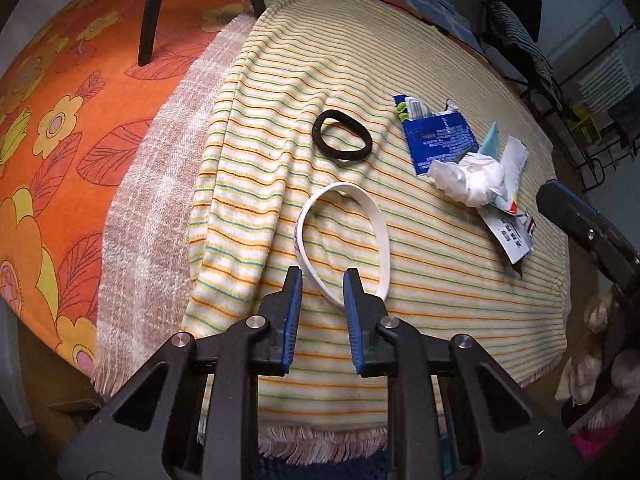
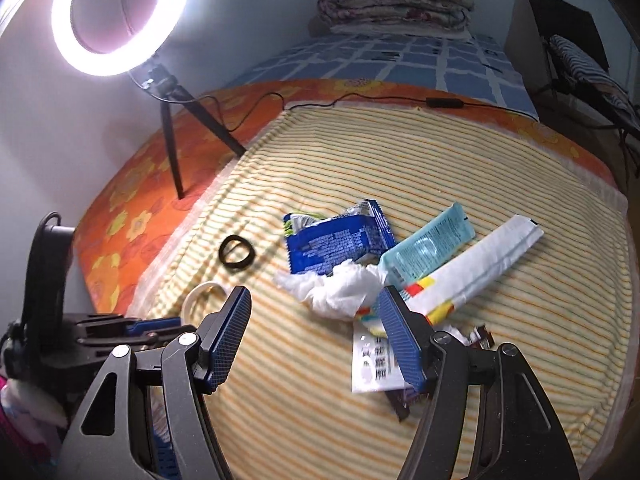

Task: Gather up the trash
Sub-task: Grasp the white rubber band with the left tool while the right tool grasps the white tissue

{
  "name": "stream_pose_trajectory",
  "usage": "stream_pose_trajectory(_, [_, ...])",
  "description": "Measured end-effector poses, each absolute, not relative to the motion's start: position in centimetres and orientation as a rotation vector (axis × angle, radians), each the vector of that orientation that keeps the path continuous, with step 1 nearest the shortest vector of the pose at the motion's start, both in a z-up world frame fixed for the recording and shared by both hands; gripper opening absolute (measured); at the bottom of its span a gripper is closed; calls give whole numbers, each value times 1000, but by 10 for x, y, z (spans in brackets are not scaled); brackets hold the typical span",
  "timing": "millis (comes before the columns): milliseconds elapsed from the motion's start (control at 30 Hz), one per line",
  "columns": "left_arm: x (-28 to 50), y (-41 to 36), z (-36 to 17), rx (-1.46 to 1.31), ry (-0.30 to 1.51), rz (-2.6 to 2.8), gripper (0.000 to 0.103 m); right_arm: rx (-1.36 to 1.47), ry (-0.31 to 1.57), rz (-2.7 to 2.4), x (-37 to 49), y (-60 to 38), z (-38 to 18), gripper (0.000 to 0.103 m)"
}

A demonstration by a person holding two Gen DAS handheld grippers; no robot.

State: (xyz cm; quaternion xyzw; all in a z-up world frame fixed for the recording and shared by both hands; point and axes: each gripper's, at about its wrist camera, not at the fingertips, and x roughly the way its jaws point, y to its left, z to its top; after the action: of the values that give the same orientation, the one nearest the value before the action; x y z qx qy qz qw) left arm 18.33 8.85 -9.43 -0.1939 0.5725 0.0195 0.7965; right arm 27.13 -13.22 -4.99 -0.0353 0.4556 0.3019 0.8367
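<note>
Two grippers hover released: the right gripper (image 2: 314, 312), nearer, has the crumpled tissue (image 2: 340, 290) at twelve o'clock between its spread fingers, the left gripper (image 1: 322, 286) unladen.

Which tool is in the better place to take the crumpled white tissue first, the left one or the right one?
Probably the right tool: it is open, with the crumpled white tissue just ahead of it. The left tool faces the white ring, with the tissue off to its right.
</note>
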Motion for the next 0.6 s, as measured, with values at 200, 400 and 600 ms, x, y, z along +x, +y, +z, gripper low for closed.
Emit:
stream_pose_trajectory(200, [192, 86, -100, -372, 1223, 62, 12, -94, 986, 600, 286, -127, -67, 65])
stream_pose_trajectory(400, [196, 77, -100, -301, 1209, 82, 7, -85, 1014, 588, 298, -125, -80, 59])
stream_pose_trajectory(600, [201, 74, -98, -284, 1200, 90, 3, -93, 1052, 599, 299, -121, -92, 32])
